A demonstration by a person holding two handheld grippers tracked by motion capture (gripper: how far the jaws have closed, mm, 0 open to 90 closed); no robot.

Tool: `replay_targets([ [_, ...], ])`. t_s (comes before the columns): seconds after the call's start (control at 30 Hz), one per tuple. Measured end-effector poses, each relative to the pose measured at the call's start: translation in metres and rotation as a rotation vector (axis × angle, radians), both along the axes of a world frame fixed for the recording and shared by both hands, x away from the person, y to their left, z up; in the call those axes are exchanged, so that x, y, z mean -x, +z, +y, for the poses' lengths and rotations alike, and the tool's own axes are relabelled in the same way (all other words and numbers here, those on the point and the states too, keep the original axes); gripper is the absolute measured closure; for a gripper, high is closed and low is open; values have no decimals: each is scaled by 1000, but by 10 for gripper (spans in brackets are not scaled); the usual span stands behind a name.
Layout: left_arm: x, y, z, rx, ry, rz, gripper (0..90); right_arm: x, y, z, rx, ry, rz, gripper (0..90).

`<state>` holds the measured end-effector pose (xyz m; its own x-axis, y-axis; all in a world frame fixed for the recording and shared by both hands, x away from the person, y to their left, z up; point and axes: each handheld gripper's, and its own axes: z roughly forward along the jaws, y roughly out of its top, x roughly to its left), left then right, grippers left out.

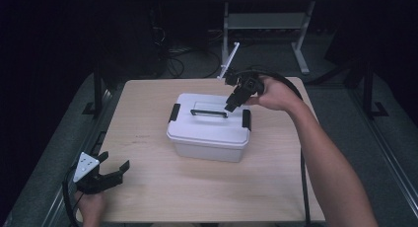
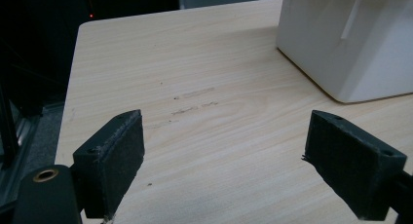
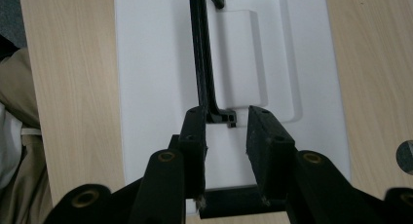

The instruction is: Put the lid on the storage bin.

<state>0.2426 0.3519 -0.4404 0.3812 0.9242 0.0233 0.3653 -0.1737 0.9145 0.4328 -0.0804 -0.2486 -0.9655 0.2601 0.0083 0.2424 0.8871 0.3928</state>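
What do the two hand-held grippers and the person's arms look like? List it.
Left hand-held gripper: black, two blocky jaws with rough dark pads, brass-coloured rivets, a grey three-cornered plate with small holes, a black cable. Right hand-held gripper: black, same pads and rivets, thick black cable. Forearms bare, no sleeves.

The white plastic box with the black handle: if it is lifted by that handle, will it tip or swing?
The white box is probably stiff and fairly light. Its black handle sits mid-lid, so tipping seems unlikely. The handle looks hinged, so slight swinging is possible.
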Motion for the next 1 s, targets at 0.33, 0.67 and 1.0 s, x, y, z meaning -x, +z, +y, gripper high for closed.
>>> replay_targets([
  [0.33,-1,-1,-1,-2,-1,3,137,5,0,-25,-14,-46,12,673],
  [0.67,0,-1,-1,-9,-2,6,137,11,-4,-46,-38,-85,14,652],
  [1.0,-1,-1,-2,-9,-1,8,137,18,-6,-65,-44,-117,10,616],
])
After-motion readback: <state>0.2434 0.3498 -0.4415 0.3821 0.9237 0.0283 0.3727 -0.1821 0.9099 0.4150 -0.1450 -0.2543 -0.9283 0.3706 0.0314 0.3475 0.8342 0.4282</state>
